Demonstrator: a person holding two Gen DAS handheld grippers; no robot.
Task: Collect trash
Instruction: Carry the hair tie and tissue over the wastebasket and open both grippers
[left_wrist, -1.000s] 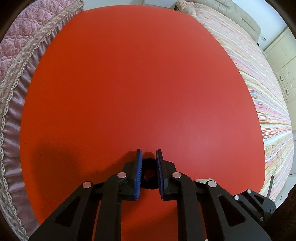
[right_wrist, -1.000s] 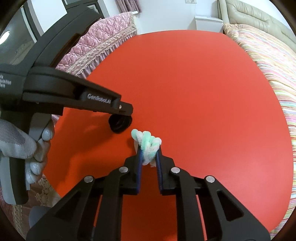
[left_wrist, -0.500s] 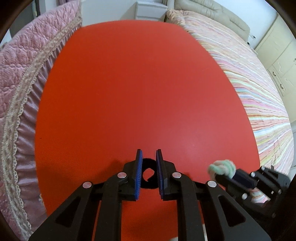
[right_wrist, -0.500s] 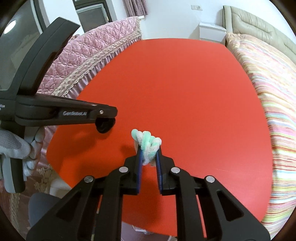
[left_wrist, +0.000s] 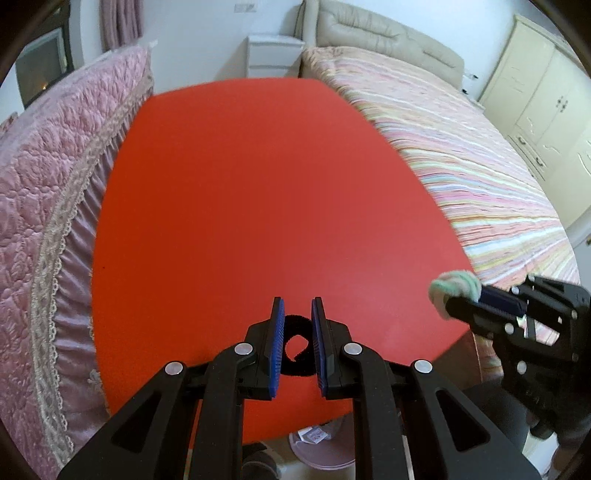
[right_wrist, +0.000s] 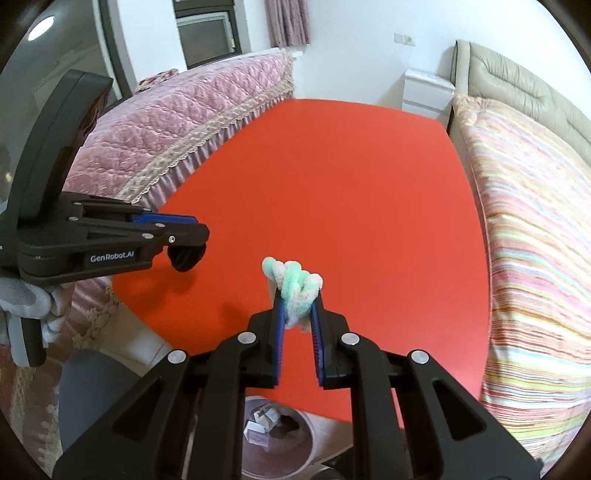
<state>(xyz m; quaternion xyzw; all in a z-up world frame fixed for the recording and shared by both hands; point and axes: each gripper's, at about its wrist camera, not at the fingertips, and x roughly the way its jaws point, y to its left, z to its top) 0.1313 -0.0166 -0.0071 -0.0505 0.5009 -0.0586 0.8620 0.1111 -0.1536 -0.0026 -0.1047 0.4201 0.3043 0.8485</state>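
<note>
The left claw (left_wrist: 297, 345) is pinching a small black fuzzy fabric loop (left_wrist: 295, 345), gripped across its sides with the ring's hole showing between the blue pads. It looks featherlight and soft, so a squeeze across the band should hold it. The right claw (right_wrist: 298, 325) is clamped on a mint-and-white twisted chenille cord bundle (right_wrist: 293, 286), its lower part pinched and its top poking out past the fingertips. That one looks squashy and light too, nothing fragile. Both hang above the near edge of the red bench (right_wrist: 351, 221), and below sits a pinkish round waste bin (right_wrist: 280, 454) with scraps inside, the likely drop point.
</note>
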